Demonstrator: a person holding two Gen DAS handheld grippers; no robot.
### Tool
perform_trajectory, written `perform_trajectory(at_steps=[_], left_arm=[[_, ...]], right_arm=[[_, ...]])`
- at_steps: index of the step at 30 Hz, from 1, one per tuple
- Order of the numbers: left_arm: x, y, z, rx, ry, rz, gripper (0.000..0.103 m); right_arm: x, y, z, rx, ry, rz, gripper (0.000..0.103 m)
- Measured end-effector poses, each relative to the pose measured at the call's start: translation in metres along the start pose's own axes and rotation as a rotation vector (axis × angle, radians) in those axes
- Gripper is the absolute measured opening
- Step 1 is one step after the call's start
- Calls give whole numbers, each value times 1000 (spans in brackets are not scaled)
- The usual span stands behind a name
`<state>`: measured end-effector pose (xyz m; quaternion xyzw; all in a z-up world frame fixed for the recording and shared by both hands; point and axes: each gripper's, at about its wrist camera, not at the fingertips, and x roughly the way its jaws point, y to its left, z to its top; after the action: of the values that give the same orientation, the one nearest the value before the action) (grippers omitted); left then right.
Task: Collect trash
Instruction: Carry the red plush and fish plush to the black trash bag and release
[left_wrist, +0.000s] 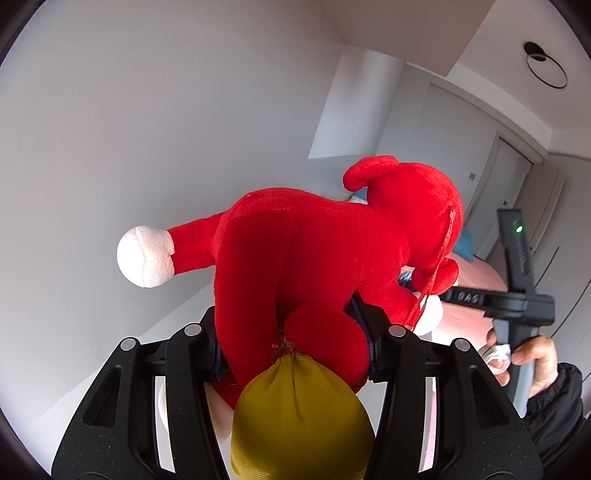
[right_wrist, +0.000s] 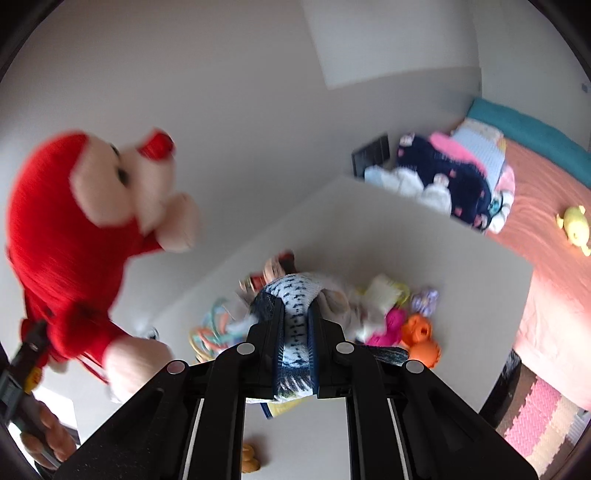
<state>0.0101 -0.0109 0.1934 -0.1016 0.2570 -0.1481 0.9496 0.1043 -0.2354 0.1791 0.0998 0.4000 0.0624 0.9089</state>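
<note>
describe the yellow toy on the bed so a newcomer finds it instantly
Start in the right wrist view at the pink bed along the right side, beyond the white table. Past the heap of clothes near the teal pillow, one small yellow toy lies alone on the bare sheet. Nothing touches it, and no other yellow thing is on the bed.

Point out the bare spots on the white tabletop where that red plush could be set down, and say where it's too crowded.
Bare: the broad stretch of the white tabletop between the toy heap and the folded clothes at its far edge, and the near strip under the right gripper. Crowded: the middle, around the orange toy and rings. The left gripper holds the red plush.
</note>
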Motion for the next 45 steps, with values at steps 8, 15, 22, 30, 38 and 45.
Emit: perform_trajectory(at_steps=[8,15,22,30,38,45], left_arm=[[-7,-32,5,38,-19,-44,51],[14,-88,-6,96,11,-123,51],[58,-164,-15,152,77,-231,51],[123,-252,-32,237,187,-309,51],[205,-314,-55,305,310,-321,51],[265,-349,-81,350,406,-340,52]], right_arm=[[-93,-41,31,15,-150,-57,12],[-165,-105,29,61,-233,-164,12],[-202,-175,0,144,-233,-261,12],[-215,-259,-42,262,-184,-343,13],[-187,-335,-79,369,-95,-366,13],[-159,-381,-97,426,-28,-361,14]])
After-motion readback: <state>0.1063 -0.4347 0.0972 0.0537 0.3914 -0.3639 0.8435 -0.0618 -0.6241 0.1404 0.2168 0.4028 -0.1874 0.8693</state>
